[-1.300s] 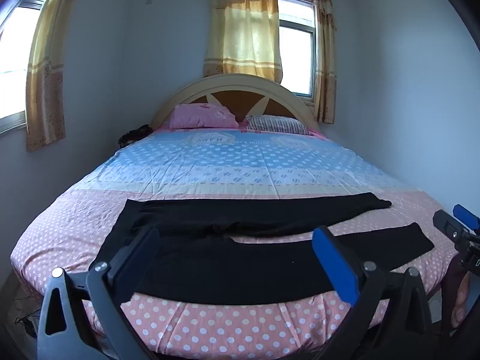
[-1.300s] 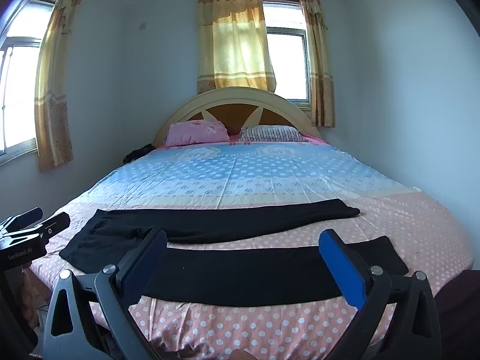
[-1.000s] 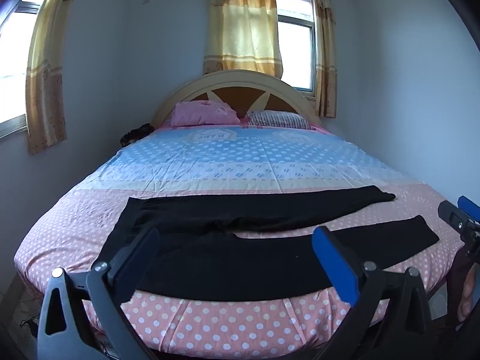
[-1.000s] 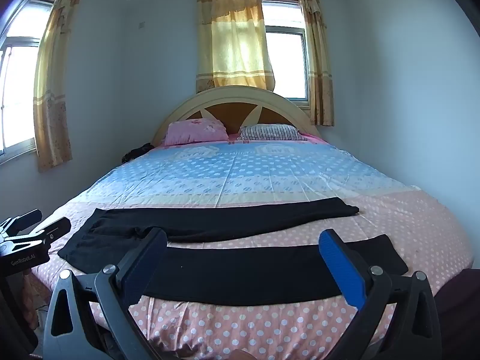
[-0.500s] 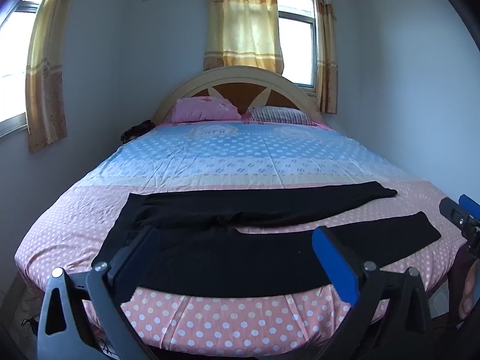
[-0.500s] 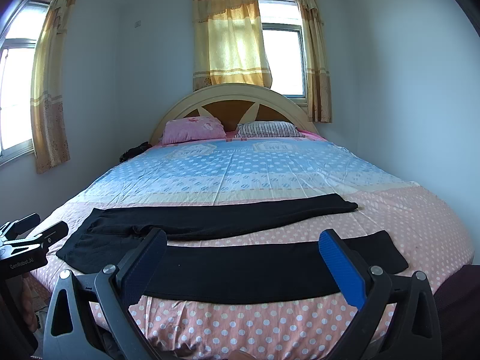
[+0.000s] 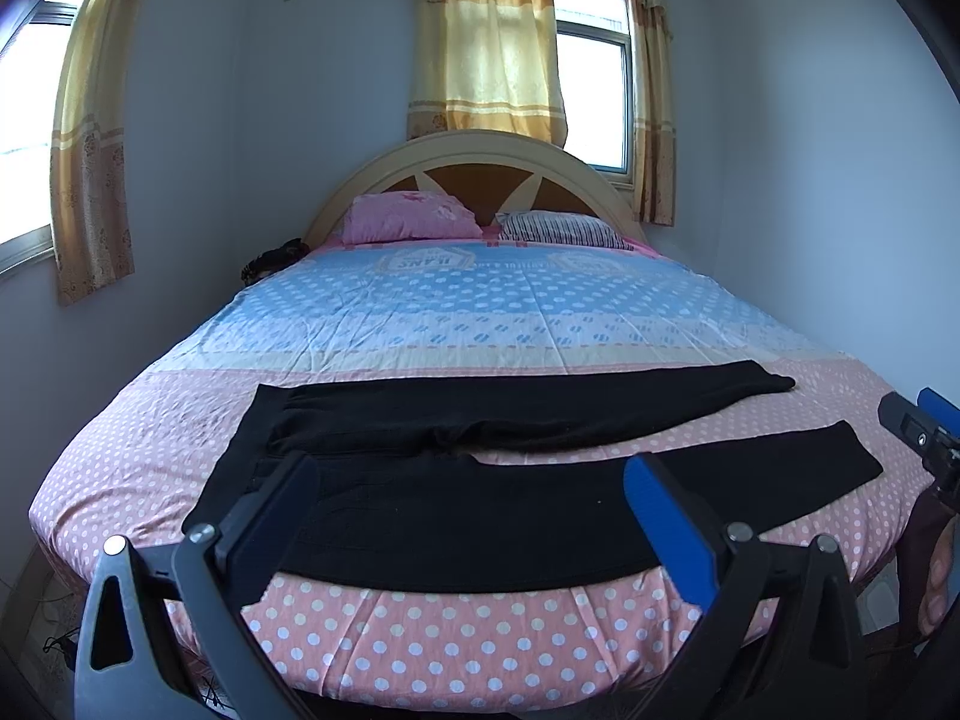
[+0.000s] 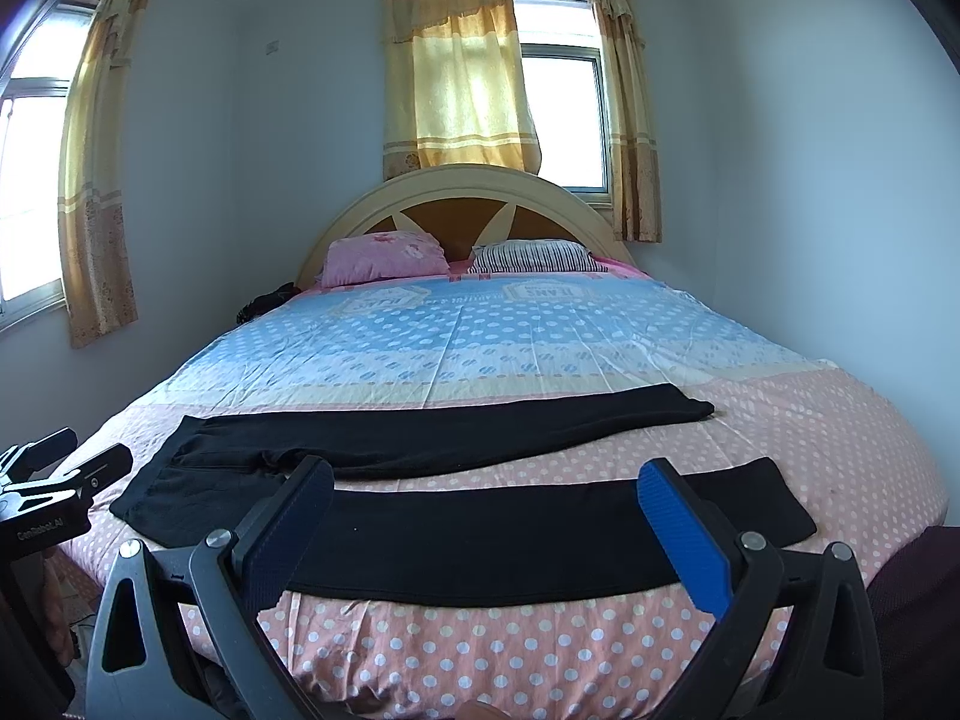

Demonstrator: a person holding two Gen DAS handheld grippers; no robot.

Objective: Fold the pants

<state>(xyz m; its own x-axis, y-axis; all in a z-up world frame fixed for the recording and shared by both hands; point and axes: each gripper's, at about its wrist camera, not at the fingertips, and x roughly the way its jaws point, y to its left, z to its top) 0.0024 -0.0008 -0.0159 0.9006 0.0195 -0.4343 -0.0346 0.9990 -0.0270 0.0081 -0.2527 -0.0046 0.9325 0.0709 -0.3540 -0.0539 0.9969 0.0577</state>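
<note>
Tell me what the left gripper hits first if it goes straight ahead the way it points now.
Probably the black fabric pants spread flat across the foot of the pink polka-dot bed. The open left gripper frames their near leg with nothing between, though depth is hard to judge through the fisheye.

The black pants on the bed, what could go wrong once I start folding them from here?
1. The near leg of the black pants runs along the bed edge, so a careless tug could drag it off.
2. The legs are splayed apart, the far one angled away; folding one onto the other may leave them misaligned.
3. The left gripper and right gripper are both open and off the cloth; a pinch might also catch the dotted sheet beneath.
</note>
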